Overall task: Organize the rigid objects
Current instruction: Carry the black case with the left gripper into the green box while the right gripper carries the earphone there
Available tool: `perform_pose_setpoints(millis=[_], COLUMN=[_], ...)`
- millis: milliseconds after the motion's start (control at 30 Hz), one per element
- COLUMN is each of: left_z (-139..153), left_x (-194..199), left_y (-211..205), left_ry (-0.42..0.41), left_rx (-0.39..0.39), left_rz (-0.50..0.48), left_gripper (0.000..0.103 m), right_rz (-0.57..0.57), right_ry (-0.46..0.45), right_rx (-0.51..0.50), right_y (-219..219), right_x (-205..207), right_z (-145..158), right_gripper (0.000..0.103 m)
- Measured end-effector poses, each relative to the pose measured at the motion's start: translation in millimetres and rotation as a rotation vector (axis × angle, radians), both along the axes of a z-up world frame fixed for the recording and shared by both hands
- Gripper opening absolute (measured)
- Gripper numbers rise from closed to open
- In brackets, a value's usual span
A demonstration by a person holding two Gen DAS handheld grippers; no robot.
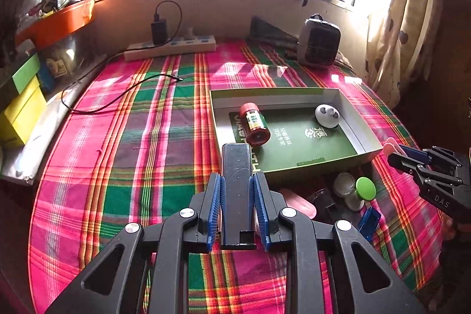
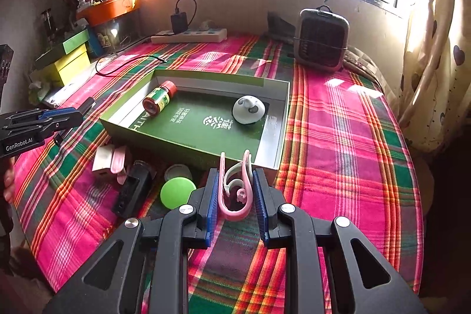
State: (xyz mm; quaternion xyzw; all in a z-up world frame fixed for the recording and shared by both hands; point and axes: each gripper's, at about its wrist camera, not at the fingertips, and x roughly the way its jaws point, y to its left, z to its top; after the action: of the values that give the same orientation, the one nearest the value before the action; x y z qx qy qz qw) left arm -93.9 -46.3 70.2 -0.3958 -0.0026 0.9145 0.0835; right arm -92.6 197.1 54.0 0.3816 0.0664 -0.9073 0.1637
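Observation:
My left gripper (image 1: 237, 181) is shut on a long black rectangular bar (image 1: 237, 172), held above the plaid cloth just in front of the shallow green box (image 1: 365, 150). My right gripper (image 2: 235, 175) is shut on a pink and white clip (image 2: 235, 190), near the box's (image 2: 282, 114) front right corner. In the box lie a red-capped bottle (image 1: 254, 124) on its side and a white dome-shaped object (image 1: 326, 115). In front of the box sit a green-lidded jar (image 2: 176, 192), a black rectangular case (image 2: 132, 190) and a pink item (image 2: 117, 162).
A small grey heater (image 2: 322, 38) stands at the back right, a power strip (image 2: 191, 36) with a charger and a loose cable at the back. Yellow and green boxes (image 2: 69, 61) and an orange tray crowd the left shelf. A curtain (image 2: 435, 49) hangs on the right.

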Motion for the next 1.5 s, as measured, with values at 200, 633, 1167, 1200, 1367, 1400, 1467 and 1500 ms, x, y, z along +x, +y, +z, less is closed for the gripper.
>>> perform_pose_setpoints(millis=[200, 633, 1167, 1200, 1367, 1400, 1467, 1500], left_z=[2.1, -0.8, -24.6, -26.1, -37.4, -38.8, -41.2, -42.2], left_x=[-15.5, -58.2, -102.2, -103.8, -113.1, -114.4, -116.7, -117.4], left_y=[13.8, 40.6, 74.9, 76.6, 81.5, 82.0, 82.8, 83.3], left_ry=[-0.005, -0.032, -0.089, -0.09, -0.114, -0.115, -0.121, -0.121], left_rx=[0.014, 0.06, 0.052, 0.051, 0.038, 0.034, 0.027, 0.026], left_rz=[-0.033, -0.077, -0.115, -0.12, -0.118, -0.118, -0.11, -0.112], left_gripper=[0.022, 0.022, 0.022, 0.022, 0.022, 0.022, 0.022, 0.022], right_rz=[0.002, 0.016, 0.031, 0.031, 0.032, 0.034, 0.039, 0.039], right_ry=[0.001, -0.035, -0.112, -0.113, -0.128, -0.13, -0.132, -0.131], right_rx=[-0.017, -0.035, -0.017, -0.012, -0.007, -0.007, 0.001, 0.007], right_y=[-3.9, -19.8, -33.7, -34.1, -34.4, -34.3, -35.9, -36.5], right_x=[-15.8, -60.2, -96.5, -97.1, -100.8, -101.2, -101.4, -101.5], right_z=[7.7, 3.0, -27.8, -29.2, -35.6, -36.1, -37.6, -38.5], right_gripper=[0.024, 0.024, 0.024, 0.024, 0.024, 0.024, 0.024, 0.024])
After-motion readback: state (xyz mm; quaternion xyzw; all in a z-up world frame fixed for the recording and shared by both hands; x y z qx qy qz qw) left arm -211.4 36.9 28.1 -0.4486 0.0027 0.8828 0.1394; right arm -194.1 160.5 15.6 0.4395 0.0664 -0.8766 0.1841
